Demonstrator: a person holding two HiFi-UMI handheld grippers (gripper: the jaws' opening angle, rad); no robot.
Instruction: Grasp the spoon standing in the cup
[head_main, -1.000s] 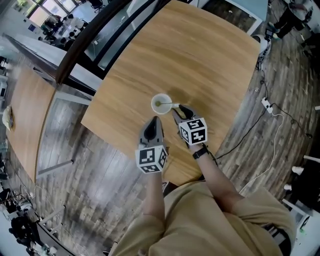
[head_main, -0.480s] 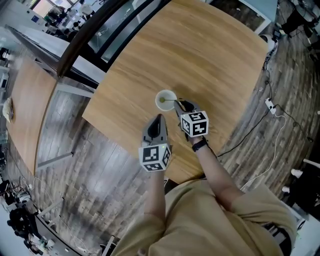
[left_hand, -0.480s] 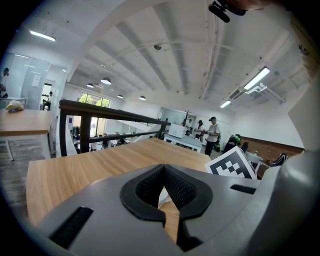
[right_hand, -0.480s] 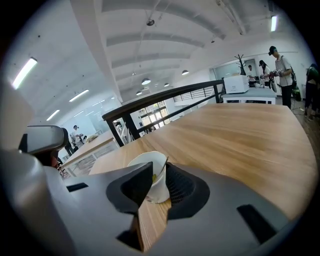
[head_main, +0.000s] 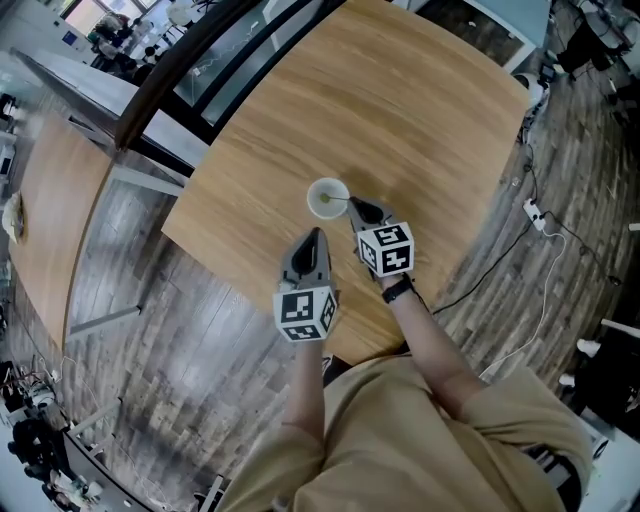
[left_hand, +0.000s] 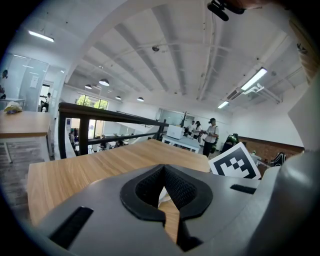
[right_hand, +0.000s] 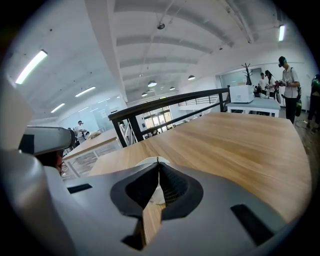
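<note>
A white cup stands on the round wooden table. A thin spoon leans out of it to the right. My right gripper sits just right of the cup, its jaws closing tight with the spoon's handle pinched between the tips. In the right gripper view the handle's end pokes up where the shut jaws meet, with the cup's rim behind. My left gripper hovers below the cup, apart from it, shut on nothing. A sliver of the cup shows through its jaws.
The table's near edge runs under both grippers. A dark railing and a second table lie left. Cables trail on the plank floor at right. People stand far off in both gripper views.
My right gripper has edged up to the cup and its tips now meet on the spoon's handle. The left gripper has hardly moved.
</note>
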